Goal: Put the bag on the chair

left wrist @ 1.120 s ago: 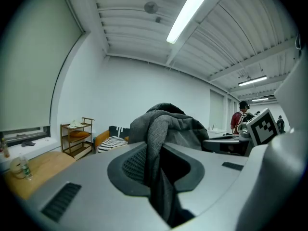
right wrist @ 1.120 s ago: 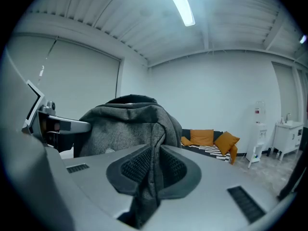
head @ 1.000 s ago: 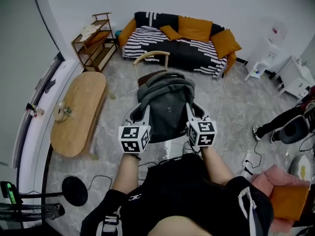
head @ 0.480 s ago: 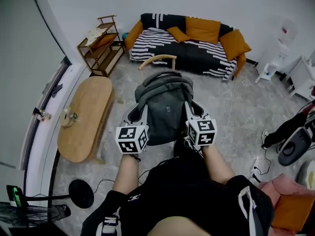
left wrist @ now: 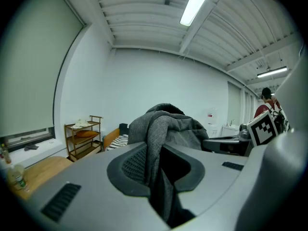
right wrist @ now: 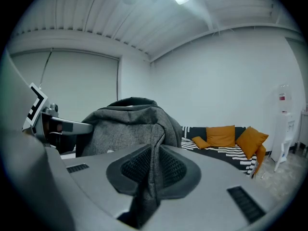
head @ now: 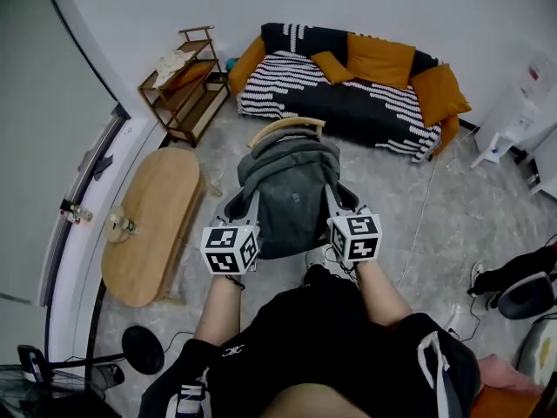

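Head view, steeply down: takes in a pale marbled floor (head: 409,198), with a striped sofa (head: 335,103) and its orange cushions (head: 381,59) along the far wall. Finds a wooden shelf (head: 184,85) in the left corner. Puts an oval wooden table (head: 152,229) at the left, a small bottle (head: 122,225) standing on it, well apart from the chair (head: 288,129).

Shows only the chair's curved wooden back rail, just past the top of the grey bag (head: 291,190). Loses the seat behind the bag's body, which hangs in the air between the two grippers, in front of the person.

Left gripper (left wrist: 161,172): jaws drawn narrow, pinching a fold of the bag's grey fabric between the ribbed pads. Right gripper (right wrist: 153,170): likewise narrow, clamped on a hanging fold at the bag's other side.
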### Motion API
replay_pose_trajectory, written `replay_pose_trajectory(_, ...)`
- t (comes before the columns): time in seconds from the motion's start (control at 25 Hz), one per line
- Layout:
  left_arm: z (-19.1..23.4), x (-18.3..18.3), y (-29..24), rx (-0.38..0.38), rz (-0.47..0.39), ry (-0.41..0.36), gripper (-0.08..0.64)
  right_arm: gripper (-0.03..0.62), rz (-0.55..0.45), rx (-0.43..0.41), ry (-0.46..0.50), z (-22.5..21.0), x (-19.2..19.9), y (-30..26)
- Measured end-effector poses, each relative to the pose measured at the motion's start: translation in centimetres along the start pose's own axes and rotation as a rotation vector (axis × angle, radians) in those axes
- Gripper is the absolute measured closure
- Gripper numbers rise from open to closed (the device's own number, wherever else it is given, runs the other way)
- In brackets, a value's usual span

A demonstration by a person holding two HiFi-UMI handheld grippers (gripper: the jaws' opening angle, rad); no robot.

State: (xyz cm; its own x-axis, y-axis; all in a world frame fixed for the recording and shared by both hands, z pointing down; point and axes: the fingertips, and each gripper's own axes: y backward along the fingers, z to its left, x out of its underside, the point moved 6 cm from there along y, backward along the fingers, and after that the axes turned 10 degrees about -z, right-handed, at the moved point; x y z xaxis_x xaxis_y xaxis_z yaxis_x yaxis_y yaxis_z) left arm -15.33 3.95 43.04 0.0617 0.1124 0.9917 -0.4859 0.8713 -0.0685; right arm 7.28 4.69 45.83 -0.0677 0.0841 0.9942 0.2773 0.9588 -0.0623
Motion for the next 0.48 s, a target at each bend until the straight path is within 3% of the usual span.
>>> replay_pose_trajectory(0.28, 2.6, -1.3, -16.1, -0.012, 0.004, 0.027, 0.483, 0.525, 0.005, -0.024, 0.03, -9.7, -2.3, -13.9)
replay_pose_trajectory(0.48, 4.1, -2.4, -24.0, -0.022, 0.006, 0.028, 0.483, 0.525, 0.005, -0.041, 0.038, -14.3, -3.7, -20.8)
